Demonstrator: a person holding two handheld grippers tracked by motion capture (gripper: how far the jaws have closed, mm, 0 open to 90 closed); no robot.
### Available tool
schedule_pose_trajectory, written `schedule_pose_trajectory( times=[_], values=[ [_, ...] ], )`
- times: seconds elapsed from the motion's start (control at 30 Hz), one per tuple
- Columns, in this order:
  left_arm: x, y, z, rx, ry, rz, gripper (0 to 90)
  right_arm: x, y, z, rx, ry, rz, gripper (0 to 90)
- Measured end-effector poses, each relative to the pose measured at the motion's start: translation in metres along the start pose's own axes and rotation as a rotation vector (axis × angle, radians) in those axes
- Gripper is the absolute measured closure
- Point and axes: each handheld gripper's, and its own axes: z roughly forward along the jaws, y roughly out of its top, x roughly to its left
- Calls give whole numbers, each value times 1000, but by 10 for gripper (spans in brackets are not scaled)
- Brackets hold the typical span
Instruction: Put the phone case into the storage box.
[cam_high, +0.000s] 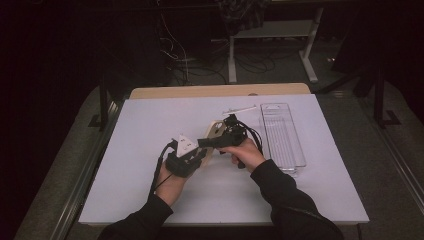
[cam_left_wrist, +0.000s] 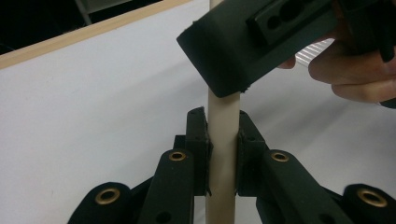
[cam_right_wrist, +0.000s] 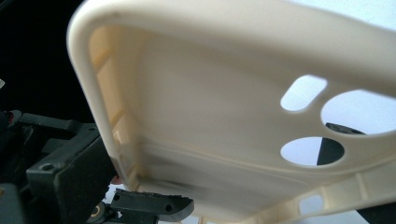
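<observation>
- A clear plastic rectangular tray lies on the right part of the desk, its long side going away from the person.
- A thin white stick lies near the far edge, just left of the clear tray.
- The white desk has a light wooden strip along its far edge.
- Dark cables and grey metal legs are on the floor behind.
</observation>
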Motion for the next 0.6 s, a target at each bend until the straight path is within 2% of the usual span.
schedule_pose_trajectory(
  times=[0.27, 0.6],
  values=[
    [0, -1, 1, 8, -6, 5, 796, 1, 0, 0, 16, -9, -8, 9],
    [1, -3, 3, 14, -11, -9, 793, 0, 0, -1, 17, -17, -13, 42]
  ],
)
